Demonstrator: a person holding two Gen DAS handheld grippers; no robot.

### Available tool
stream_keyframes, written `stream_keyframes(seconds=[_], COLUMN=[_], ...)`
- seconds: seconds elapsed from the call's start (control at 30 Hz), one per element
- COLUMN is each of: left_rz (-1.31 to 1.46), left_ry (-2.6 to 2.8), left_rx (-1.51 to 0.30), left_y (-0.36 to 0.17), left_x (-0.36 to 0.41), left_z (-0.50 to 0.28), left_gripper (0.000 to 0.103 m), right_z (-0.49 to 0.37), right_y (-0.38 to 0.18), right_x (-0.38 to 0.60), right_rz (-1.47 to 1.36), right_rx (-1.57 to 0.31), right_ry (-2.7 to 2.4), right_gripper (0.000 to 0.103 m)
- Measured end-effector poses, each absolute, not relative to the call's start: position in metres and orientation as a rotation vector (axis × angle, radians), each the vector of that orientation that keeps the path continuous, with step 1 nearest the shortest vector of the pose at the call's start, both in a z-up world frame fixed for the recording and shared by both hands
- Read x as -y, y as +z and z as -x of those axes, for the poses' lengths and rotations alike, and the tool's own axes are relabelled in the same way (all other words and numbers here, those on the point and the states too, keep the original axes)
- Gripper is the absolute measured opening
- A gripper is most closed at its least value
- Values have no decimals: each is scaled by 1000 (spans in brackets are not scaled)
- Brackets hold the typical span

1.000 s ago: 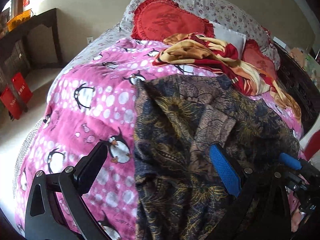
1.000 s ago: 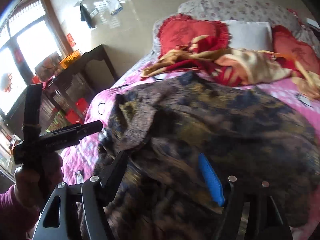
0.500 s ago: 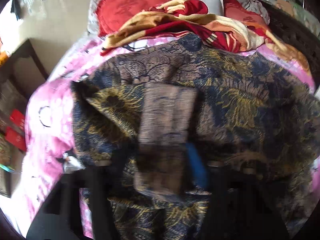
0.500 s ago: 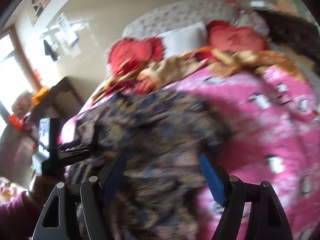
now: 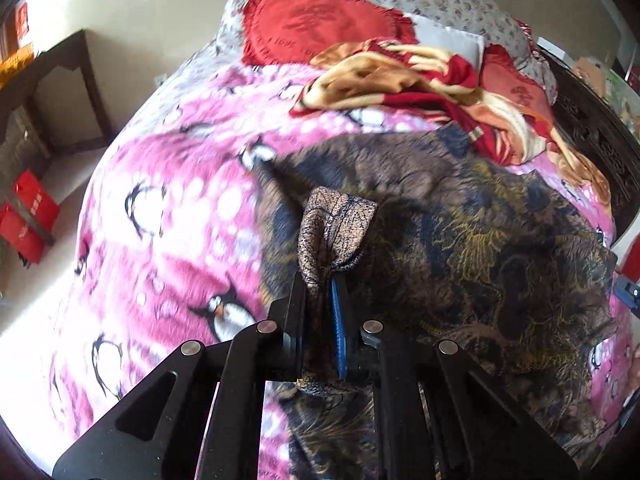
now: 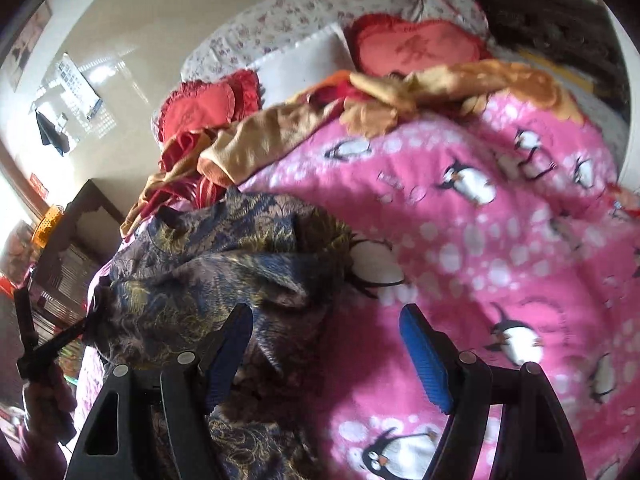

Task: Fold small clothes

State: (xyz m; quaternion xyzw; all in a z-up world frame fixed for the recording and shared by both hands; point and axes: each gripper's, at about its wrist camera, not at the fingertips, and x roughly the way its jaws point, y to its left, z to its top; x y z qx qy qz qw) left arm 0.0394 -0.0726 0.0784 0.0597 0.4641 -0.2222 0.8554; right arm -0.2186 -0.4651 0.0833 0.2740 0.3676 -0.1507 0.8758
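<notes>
In the left wrist view, the left gripper (image 5: 322,300) is closing on a bunched fold of the dark blue, brown and gold patterned fabric garment (image 5: 460,248), and the cloth fills the gap between its jaws. The garment lies spread on the pink penguin-print bedspread (image 5: 172,232), below a crumpled red and cream blanket (image 5: 420,80).

In the right wrist view, the right gripper (image 6: 328,356) stands wide apart over the garment's edge (image 6: 208,272), gripping nothing. Its left finger is over the cloth, its right over the bedspread (image 6: 500,240).
</notes>
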Motion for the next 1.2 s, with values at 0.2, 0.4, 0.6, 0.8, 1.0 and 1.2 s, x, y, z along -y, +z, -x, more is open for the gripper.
stream_keyframes(seconds=[0.2,0.4,0.6,0.8,1.0,1.2], left_rz=[-101,-124,-144,-121,-109,-152], left_ry=[-453,-432,-428,-430,-451,-477], left_rx=[-969,-983,-993,-1015,-1018,-1054], left_y=[79,73,62,58,65,52], left_x=[65,69,77,76,79,88], left_z=[-36,-39,-36,-41,-33,-24], left_gripper=[10,10,10,10,10,14], right_z=[188,162,158,208,203,216], right_y=[69,90,90,79,55,47], right_x=[477,489,493,459,427,433], right_rz=[-590,-512,-507,-643,-558,-449], right_rx=[-760,-711,-771,-811,-927,-1012], right_ry=[-291,-320,-351,-196,-129,-213], right_gripper=[72,4,12,78,23,24])
